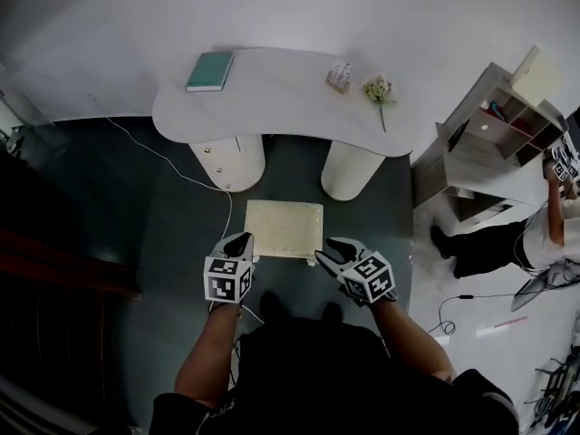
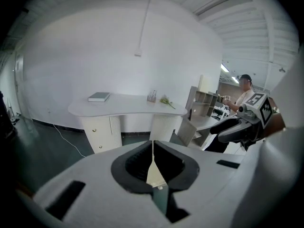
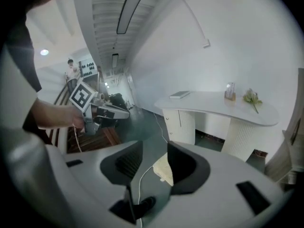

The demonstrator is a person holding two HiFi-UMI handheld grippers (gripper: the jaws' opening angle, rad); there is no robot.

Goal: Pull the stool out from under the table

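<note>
The stool (image 1: 283, 227), with a square cream top, stands on the dark floor just in front of the white table (image 1: 272, 98), between the table's two round legs and me. My left gripper (image 1: 243, 241) sits at the stool's near left corner, its jaws shut with only a thin slit between them. Through that slit the left gripper view (image 2: 153, 145) shows a sliver of the stool (image 2: 154, 175). My right gripper (image 1: 324, 254) is by the near right corner with its jaws open. The stool's corner (image 3: 164, 169) shows in the gap of the right gripper (image 3: 154, 148), untouched by the pads.
On the table lie a teal book (image 1: 210, 71), a small holder (image 1: 339, 78) and a flower sprig (image 1: 379, 89). A white cable (image 1: 181, 166) runs over the floor past the left leg. A wooden shelf unit (image 1: 494, 125) and another person (image 1: 489, 243) are at the right.
</note>
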